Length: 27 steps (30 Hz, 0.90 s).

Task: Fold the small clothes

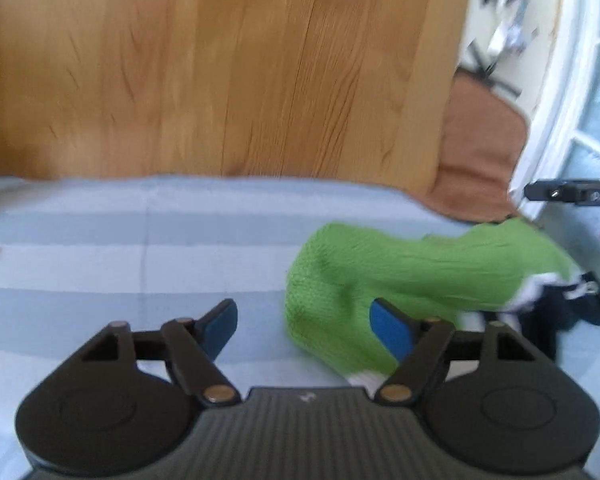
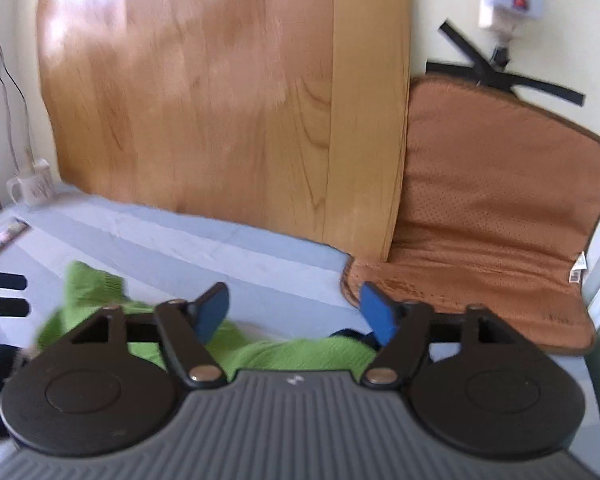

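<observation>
1. The left gripper [image 1: 302, 330] hangs with jaws spread, empty.
2. The green knit garment [image 1: 400, 280] lies rumpled just right of it, long axis running rightward.
3. The right gripper [image 2: 294, 316], also spread and empty, hovers above the garment's far end; either could pinch.

The left gripper [image 1: 304, 330] is level, its 2 blue pads [image 1: 392, 334] spread wide with nothing between them. The right gripper [image 2: 294, 314] is likewise level, its jaws wide apart and holding nothing.
</observation>
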Tool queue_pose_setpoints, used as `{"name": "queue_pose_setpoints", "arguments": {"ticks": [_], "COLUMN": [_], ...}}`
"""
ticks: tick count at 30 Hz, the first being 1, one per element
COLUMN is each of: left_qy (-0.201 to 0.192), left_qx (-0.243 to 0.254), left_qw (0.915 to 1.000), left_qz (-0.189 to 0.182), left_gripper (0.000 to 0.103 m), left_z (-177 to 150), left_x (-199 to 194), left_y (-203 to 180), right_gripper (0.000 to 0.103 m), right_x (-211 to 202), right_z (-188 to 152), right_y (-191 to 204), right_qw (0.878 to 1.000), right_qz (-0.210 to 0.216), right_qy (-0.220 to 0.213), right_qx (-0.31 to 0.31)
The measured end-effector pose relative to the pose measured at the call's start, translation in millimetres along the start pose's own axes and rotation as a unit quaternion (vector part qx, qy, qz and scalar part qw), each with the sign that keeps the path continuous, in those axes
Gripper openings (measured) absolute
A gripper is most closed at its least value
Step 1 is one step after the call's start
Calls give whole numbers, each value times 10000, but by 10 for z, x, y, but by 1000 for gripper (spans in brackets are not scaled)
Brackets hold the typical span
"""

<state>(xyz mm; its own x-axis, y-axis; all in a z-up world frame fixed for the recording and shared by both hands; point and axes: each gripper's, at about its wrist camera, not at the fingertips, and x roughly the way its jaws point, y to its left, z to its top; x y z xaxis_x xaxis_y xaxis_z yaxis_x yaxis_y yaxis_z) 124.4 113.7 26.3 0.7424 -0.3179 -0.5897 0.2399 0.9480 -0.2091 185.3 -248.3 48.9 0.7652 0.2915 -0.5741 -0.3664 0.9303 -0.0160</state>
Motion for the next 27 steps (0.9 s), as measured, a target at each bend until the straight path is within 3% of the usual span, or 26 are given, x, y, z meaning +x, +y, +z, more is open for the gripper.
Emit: {"name": "queue_pose_setpoints", "arguments": {"ticks": [2, 3, 4, 5, 6, 9, 13, 16, 19, 22, 24, 27], "left_qy": [195, 334, 409, 332, 209, -253, -865, -1094, -1000, -795, -772, -805], "left_qx": [-59, -77, -62, 20, 154, 504, 851, 1014, 1132, 1299, 1360, 1461], "left_qw": [9998, 9993, 9988, 9990, 9993, 9969, 9867, 9807, 9814, 9839, 9841, 9832], "left_qz": [-72, -155, -260, -282, -277, -552, -1079, -1267, -1184, -935, -841, -741], "left_gripper": [54, 21, 13, 12, 12, 11, 11, 11, 12, 12, 12, 13], "left_z": [17, 25, 28, 20, 6, -76, -278, -493, -651, -761, -796, -800], "left_x": [233, 312, 352, 332, 284, -40, -603, -910, -938, -877, -874, -892], "left_y": [-6, -21, -51, -89, -132, -250, -344, -372, -418, -479, -483, -521], "right_gripper": [75, 53, 40, 24, 17, 13, 13, 13, 14, 29, 63, 75], "right_x": [231, 293, 310, 267, 162, -322, -996, -1252, -1184, -1196, -1280, -1382], "right_z": [-33, -93, -164, -254, -342, -509, -766, -1105, -1400, -1369, -1243, -1073], "right_y": [-100, -155, -174, -150, -120, -158, -14, 136, 266, 405, 538, 712], "right_qw": [9989, 9971, 9951, 9948, 9957, 9958, 9955, 9945, 9922, 9950, 9973, 9938], "right_qz": [-45, 77, 269, 306, 299, 469, 436, 278, -13, -207, -313, -162], "right_qy": [450, 712, 906, 950, 873, 472, 203, 497, 960, 922, 628, 57], "right_qx": [125, 248, 295, 209, 122, 631, 818, 879, 798, 315, -224, -1094]}}
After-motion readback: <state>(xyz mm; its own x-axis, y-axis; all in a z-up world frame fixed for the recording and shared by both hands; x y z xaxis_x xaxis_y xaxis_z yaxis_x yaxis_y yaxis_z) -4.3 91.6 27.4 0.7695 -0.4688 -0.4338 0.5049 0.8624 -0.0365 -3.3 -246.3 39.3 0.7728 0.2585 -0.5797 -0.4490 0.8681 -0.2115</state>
